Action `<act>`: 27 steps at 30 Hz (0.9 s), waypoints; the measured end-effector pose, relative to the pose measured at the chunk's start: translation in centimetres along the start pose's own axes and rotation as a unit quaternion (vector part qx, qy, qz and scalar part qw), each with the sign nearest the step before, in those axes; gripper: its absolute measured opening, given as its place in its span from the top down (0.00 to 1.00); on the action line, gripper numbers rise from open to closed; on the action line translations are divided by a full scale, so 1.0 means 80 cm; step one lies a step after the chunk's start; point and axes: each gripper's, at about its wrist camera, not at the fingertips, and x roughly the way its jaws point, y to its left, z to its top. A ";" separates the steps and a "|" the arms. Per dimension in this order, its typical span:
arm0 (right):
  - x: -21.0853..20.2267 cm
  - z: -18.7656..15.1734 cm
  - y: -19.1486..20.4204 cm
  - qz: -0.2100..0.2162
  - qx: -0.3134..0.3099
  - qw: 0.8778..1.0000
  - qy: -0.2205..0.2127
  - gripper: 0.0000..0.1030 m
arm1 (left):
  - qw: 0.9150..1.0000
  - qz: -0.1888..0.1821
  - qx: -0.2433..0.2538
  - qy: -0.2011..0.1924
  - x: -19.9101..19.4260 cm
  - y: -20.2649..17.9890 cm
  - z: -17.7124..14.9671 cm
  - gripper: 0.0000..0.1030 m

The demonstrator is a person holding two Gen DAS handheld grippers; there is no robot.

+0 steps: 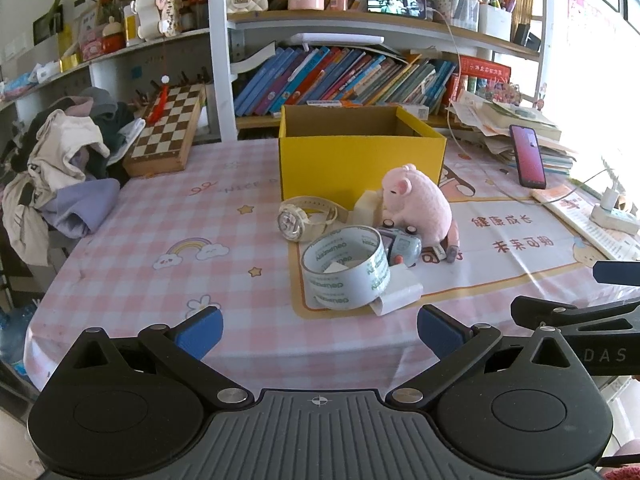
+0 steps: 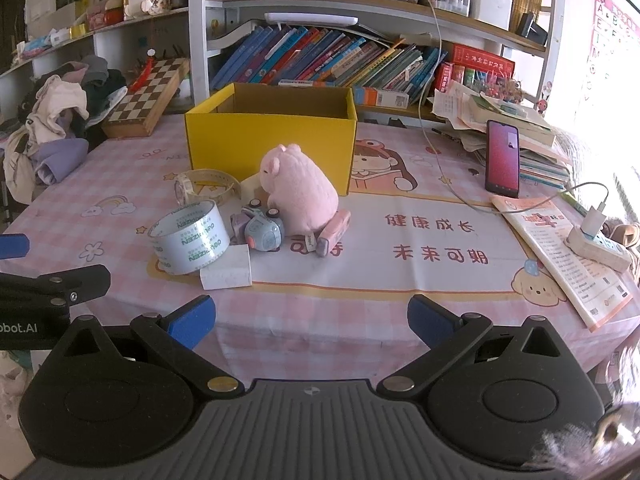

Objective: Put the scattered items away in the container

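Note:
A yellow cardboard box (image 1: 360, 156) (image 2: 268, 144) stands open at the table's middle back. In front of it lie a pink plush pig (image 1: 418, 200) (image 2: 300, 188), a white watch (image 1: 298, 216) (image 2: 200, 184), a roll of clear tape (image 1: 346, 270) (image 2: 188, 236), a grey toy car (image 1: 402, 244) (image 2: 262, 232), a cream block (image 1: 368, 206) (image 2: 250, 186), a white pad (image 1: 396, 298) (image 2: 226, 270) and a pink eraser (image 2: 334, 232). My left gripper (image 1: 320, 330) stands open near the table's front edge, short of the tape. My right gripper (image 2: 312, 322) is open too, nothing between its fingers.
A phone (image 1: 528, 156) (image 2: 502, 158) leans on a paper stack at the right, with a cable, a booklet (image 2: 560, 256) and a power strip (image 2: 596, 246). A clothes pile (image 1: 60, 168) and a chessboard (image 1: 168, 128) sit at the left. Bookshelves rise behind the table.

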 end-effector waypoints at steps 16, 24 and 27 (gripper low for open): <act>0.004 0.002 -0.001 -0.004 0.002 1.000 -0.002 0.00 | 1.000 -0.006 0.003 -0.004 0.001 -0.001 -0.002 0.00; 0.004 0.003 -0.001 -0.005 0.001 1.000 -0.002 0.00 | 1.000 -0.013 0.004 -0.006 0.000 -0.002 -0.001 0.00; 0.004 0.004 0.000 -0.006 0.001 1.000 -0.003 0.00 | 1.000 -0.014 0.005 -0.006 0.001 -0.002 0.000 0.00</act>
